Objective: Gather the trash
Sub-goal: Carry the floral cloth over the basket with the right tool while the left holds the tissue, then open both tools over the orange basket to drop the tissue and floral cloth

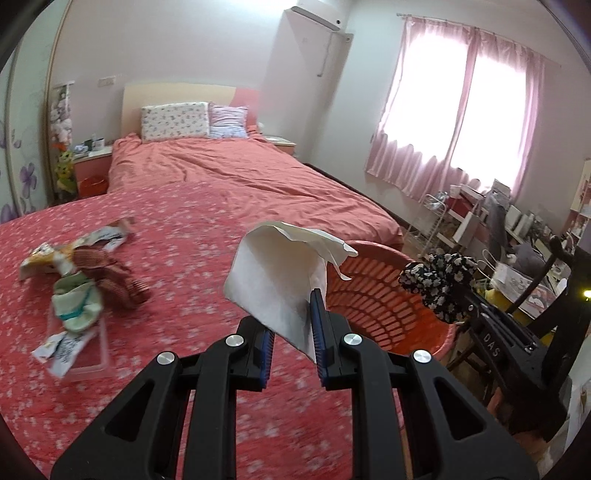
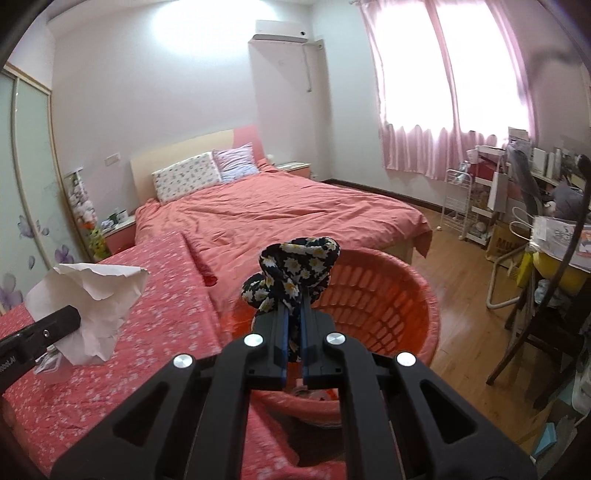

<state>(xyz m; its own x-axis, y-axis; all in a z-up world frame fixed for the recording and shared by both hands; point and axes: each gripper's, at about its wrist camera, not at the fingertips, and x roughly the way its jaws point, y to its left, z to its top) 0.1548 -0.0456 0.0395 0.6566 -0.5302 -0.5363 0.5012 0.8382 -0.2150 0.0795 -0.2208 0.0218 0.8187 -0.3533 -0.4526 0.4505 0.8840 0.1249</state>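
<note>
Left gripper (image 1: 291, 325) clamps white tissue (image 1: 277, 266); right gripper (image 2: 293, 328) clamps floral cloth (image 2: 295, 273) over orange basket (image 2: 388, 295); wrapper pile (image 1: 81, 280) left of the left gripper remains uncollected

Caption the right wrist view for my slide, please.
Right gripper clamps a floral cloth above the orange basket beside the bed.

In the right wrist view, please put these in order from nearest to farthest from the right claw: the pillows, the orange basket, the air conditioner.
1. orange basket: directly below and ahead of the right claw.
2. pillows: at the bed's head, far left.
3. air conditioner: high on the back wall.
</note>
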